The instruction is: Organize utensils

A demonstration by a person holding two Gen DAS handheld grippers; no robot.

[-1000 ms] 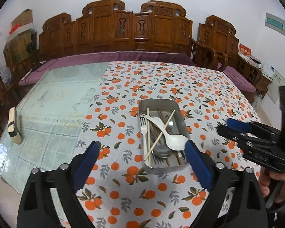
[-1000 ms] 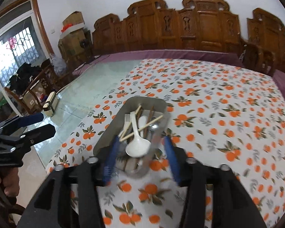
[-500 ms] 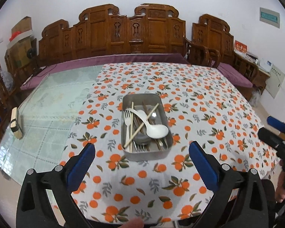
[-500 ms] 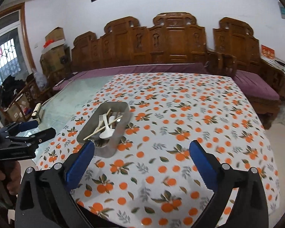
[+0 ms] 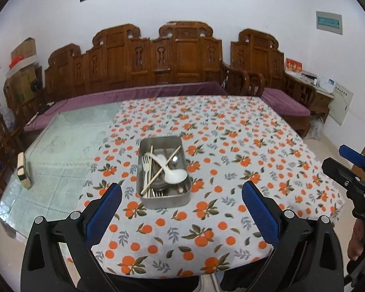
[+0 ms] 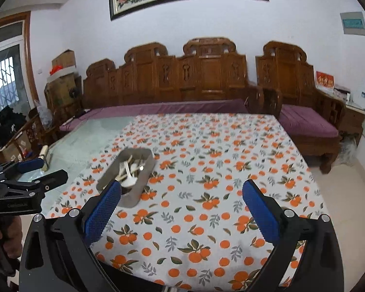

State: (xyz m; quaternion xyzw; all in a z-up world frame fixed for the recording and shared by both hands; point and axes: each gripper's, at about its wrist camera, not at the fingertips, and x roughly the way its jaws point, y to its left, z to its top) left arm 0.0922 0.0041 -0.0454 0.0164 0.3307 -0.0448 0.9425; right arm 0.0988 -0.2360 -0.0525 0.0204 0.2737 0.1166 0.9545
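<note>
- Writing: a red card (image 5: 293, 65) with gold characters stands on the side cabinet at right; the characters are too small to read. Lettering moulded on each hand-held gripper body is only partly legible.
- Left hand-held gripper (image 5: 181, 204): jaws spread wide, blue pads well apart, nothing between them. It hangs over the near edge of the surface (image 5: 231, 131).
- Right hand-held gripper (image 6: 181, 203): jaws fully spread, nothing held. Its left pad overlaps the near corner of the metal tray (image 6: 143, 182) in the right wrist view; contact cannot be confirmed.
- Task item: one metal tray (image 5: 163, 200) rests on the orange-print tablecloth (image 5: 231, 170), near its left border and toward the near edge.
- Tray contents: one white spoon (image 5: 174, 175), one white fork (image 5: 146, 164), two pale chopsticks (image 5: 161, 170) crossing, and several metal utensils underneath, count unclear.
- Open room: the cloth to the right of and beyond the tray is bare. The uncovered glass strip (image 5: 60, 150) to the left carries one small block (image 5: 23, 170) near its left edge.
- Surroundings: a carved wooden bench (image 5: 182, 56) with a purple cushion runs along the far edge.
</note>
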